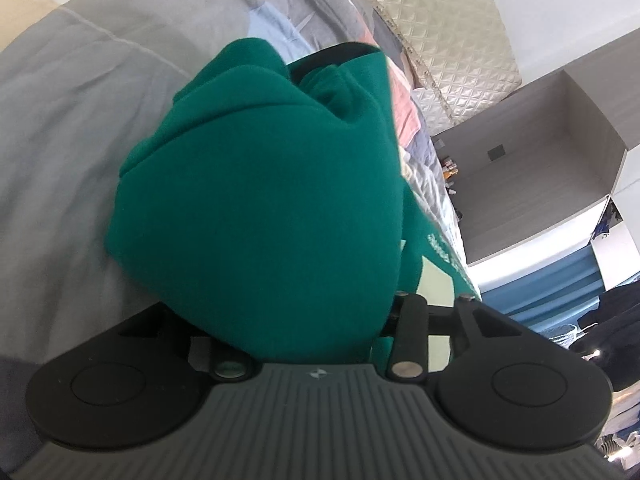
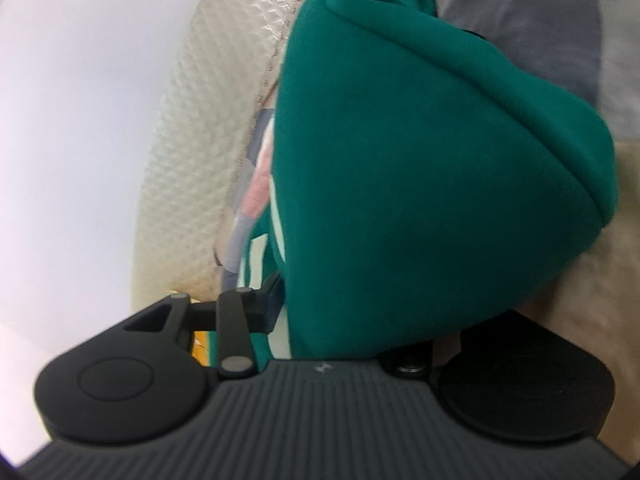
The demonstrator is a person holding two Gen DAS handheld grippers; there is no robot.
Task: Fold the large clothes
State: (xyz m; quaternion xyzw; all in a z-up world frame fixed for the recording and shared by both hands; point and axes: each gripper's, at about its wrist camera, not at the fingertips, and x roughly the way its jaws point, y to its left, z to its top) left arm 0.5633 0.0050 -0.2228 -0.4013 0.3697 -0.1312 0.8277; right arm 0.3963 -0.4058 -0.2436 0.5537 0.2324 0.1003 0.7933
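A dark green garment (image 1: 260, 140) with pale lettering along one edge lies bunched over my left gripper (image 1: 276, 232). It covers both fingers, so I cannot see whether the pads press on it. In the right wrist view the same green garment (image 2: 440, 120) drapes in thick folds over my right gripper (image 2: 384, 220). Its fingers are hidden in the same way, and only the black linkage at the base shows. In both views the cloth fans out from between the jaws. It hangs just over a grey bed cover (image 1: 72, 128).
A cream quilted panel (image 1: 440, 20) stands along the bed's far side, with pink and light clothes (image 1: 404, 108) piled at its foot. An open grey shelf unit (image 1: 540, 140) and a blue curtain (image 1: 560, 280) are at the right. In the right wrist view a white wall (image 2: 72, 120) fills the left.
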